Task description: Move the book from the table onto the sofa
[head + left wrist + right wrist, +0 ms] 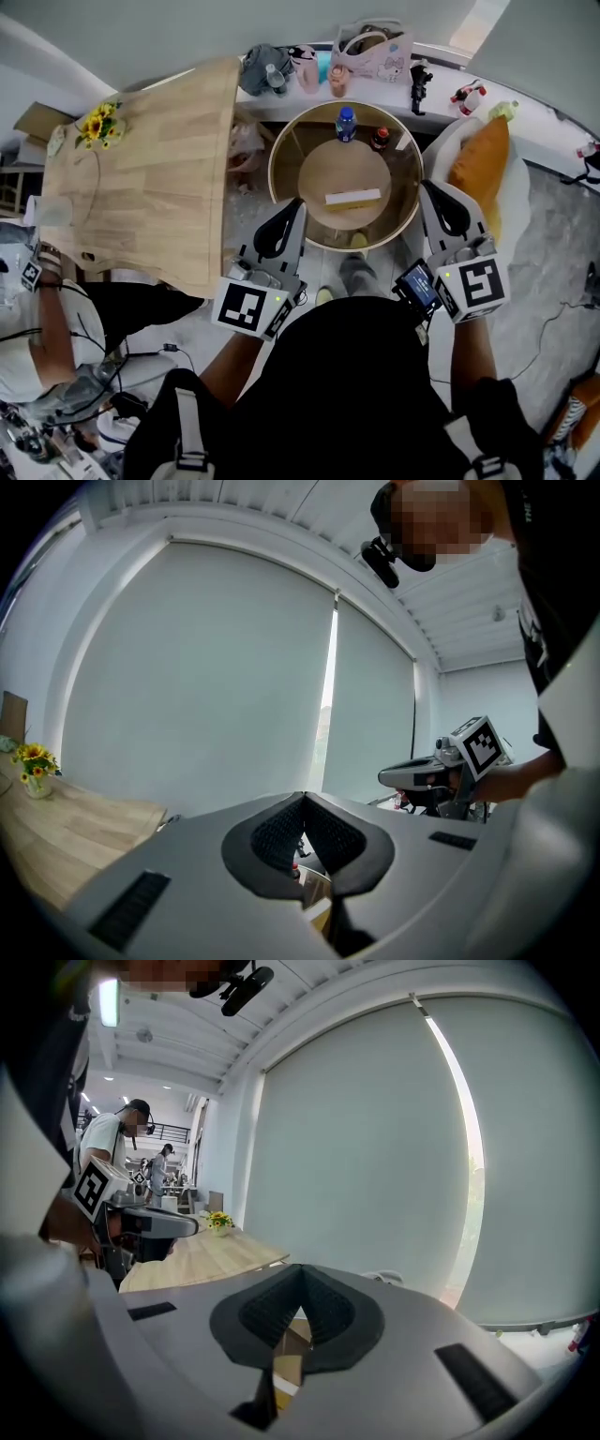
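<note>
A slim cream book (352, 199) lies flat on the round wooden table (281, 173) with a raised rim, straight ahead of me in the head view. My left gripper (294, 208) hangs over the table's near left rim, shut with nothing in it. My right gripper (427, 189) is at the table's right rim, also shut and empty. Neither touches the book. In the left gripper view the pads (281, 834) meet at the left gripper's (305, 797) tip. The right gripper's (302, 1267) pads also meet in the right gripper view. An orange cushion (480, 164) lies on the pale sofa (442, 148) to the right.
A blue bottle (346, 124) and a small dark bottle (380, 139) stand at the round table's far side. A long wooden table (150, 178) with sunflowers (100, 125) fills the left. Bags and bottles line a sill (441, 58) behind. Another person (37, 328) sits at lower left.
</note>
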### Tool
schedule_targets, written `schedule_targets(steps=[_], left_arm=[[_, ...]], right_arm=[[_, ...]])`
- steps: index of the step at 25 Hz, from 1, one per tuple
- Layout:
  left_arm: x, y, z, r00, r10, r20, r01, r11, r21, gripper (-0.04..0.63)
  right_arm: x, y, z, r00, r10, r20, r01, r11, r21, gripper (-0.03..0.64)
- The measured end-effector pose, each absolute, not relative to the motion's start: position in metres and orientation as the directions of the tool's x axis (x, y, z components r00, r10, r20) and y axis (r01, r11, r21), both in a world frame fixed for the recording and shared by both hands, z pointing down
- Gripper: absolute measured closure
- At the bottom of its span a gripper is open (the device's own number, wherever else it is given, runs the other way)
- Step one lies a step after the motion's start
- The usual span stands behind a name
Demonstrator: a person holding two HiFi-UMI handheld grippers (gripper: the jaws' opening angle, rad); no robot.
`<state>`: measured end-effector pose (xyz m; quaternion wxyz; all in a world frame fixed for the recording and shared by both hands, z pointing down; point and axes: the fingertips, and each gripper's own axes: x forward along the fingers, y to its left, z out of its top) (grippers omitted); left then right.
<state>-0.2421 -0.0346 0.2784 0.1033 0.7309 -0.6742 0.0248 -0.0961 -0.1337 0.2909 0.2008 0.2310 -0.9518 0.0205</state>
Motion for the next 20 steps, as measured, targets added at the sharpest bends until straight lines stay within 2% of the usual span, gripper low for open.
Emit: schedule_targets(steps=[20], left_arm=[[-0.260,-0.106,0.293,-0.058,-0.964,0.259,-0.993,0.081,0.080,0.589]], right_arm=[[-0.145,-0.203,0.331,-0.874,-0.176,0.452,-0.209,0.978,-0.022,0.607]])
